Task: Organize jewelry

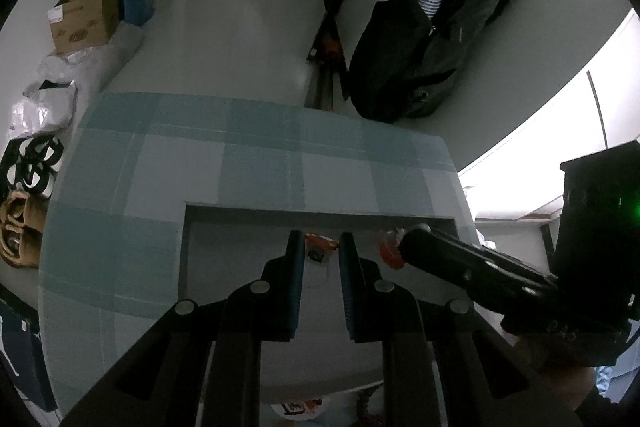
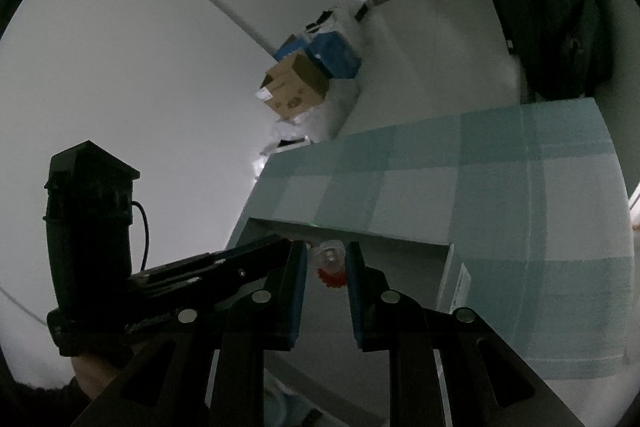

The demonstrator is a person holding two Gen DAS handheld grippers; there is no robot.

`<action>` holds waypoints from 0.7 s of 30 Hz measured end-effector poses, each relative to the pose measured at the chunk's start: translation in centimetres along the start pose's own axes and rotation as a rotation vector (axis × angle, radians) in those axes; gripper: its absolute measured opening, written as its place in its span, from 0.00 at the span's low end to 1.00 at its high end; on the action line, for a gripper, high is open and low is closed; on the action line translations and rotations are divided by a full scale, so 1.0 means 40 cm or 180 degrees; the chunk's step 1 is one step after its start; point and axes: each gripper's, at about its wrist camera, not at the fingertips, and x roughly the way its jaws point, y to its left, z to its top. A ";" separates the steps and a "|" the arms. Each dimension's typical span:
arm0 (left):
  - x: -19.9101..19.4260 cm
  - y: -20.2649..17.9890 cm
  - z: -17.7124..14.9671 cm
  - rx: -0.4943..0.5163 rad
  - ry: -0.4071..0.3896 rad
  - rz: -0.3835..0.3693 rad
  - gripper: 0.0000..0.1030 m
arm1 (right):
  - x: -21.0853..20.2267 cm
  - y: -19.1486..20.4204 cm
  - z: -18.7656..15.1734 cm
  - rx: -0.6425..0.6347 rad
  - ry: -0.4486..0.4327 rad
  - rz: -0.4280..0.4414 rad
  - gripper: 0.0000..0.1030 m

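A shallow grey box [image 1: 224, 223] lies on the blue checked tablecloth [image 1: 180, 163]. My left gripper [image 1: 319, 241] is open over the box, its fingertips on either side of a small orange-and-black jewelry piece [image 1: 318, 245]. A red jagged-edged piece with a clear part [image 1: 389, 247] lies further right in the box. My right gripper [image 2: 326, 259] is open around this red and clear piece [image 2: 330, 265], with its fingers [image 1: 440, 255] coming in from the right in the left wrist view. The box wall also shows in the right wrist view [image 2: 360, 233].
A black bag with a striped lining [image 1: 432, 39] lies on the floor beyond the table. Cardboard and blue boxes [image 1: 100, 7] stand at the far left by the wall. Bags and shoes [image 1: 24, 195] lie left of the table. A bright window [image 1: 560, 131] is at right.
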 end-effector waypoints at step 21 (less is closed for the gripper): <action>-0.004 0.032 0.002 -0.0295 0.0110 -0.0245 0.44 | -0.026 0.018 -0.004 -0.0091 -0.0111 -0.0080 0.31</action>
